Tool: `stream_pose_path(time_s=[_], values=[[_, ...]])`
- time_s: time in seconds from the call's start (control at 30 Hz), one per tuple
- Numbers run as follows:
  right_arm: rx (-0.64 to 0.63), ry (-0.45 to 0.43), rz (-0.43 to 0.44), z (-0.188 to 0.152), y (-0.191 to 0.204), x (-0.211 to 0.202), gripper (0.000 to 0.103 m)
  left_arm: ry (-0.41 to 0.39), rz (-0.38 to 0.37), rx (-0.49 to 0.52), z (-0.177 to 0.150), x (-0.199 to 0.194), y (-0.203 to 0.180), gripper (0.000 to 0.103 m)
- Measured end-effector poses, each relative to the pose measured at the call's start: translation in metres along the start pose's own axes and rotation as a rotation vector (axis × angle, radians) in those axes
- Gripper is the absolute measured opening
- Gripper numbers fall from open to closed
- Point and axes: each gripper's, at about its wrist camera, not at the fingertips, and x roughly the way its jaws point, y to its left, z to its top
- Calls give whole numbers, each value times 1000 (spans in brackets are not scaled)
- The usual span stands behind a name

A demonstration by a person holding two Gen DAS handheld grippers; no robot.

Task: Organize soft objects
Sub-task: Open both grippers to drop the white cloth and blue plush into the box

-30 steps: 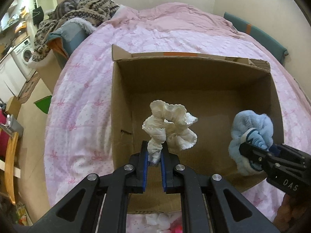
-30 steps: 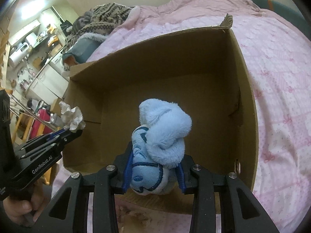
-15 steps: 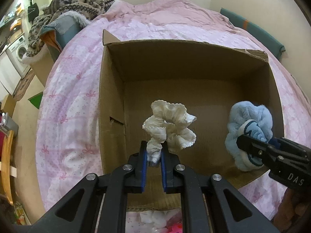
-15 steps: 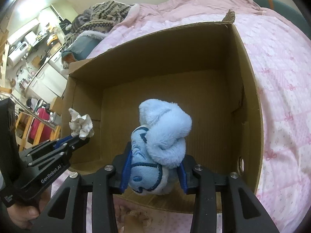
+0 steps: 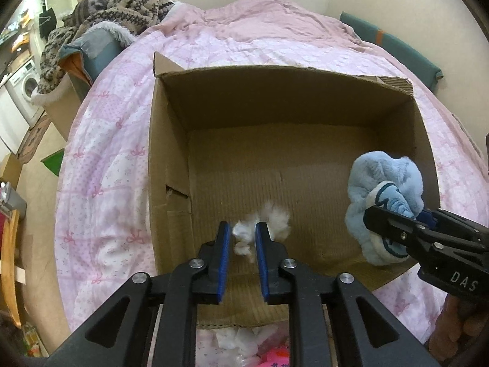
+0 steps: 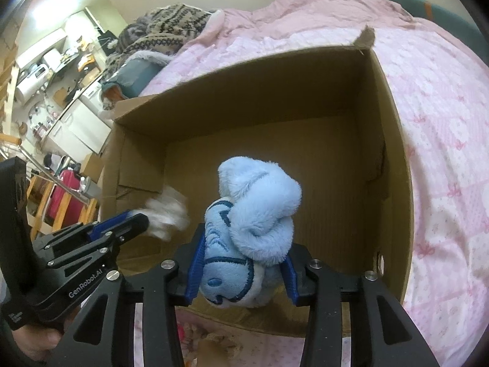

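An open cardboard box lies on the pink bed. My left gripper hangs over its near left part with its jaws opening. A white ruffled scrunchie, blurred, is slipping down out of them toward the box floor. My right gripper is over the box's near right part, and a light blue plush toy sits between its blue pads. Those jaws are opening too, but the toy is still held up.
The pink quilt surrounds the box. A heap of knitted blankets lies at the far left, and a teal cushion lines the wall at right. More soft things lie just in front of the box. A hand holds the left gripper.
The left jaws have parted and the white scrunchie, held upright before, is dropping into the box. The right gripper's pads have spread slightly around the blue plush.
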Motion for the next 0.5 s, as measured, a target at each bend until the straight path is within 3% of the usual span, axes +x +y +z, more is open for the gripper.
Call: stream_pose_path(time_s=[0.2,0.27,0.33,0.5], values=[[-10,-13,14,-3,3,-3,48,-23,3,7,1,-7,-1,33],[-11,-25,19,-3,2,-7,50,-31,7,7,1,-10,-1,49],[-8,-37,21,-2,3,-9,55,-49,12,8,2,-14,-2,58],[-1,-87,15,2,2,-22,58,-85,33,19,4,-24,-3,60]])
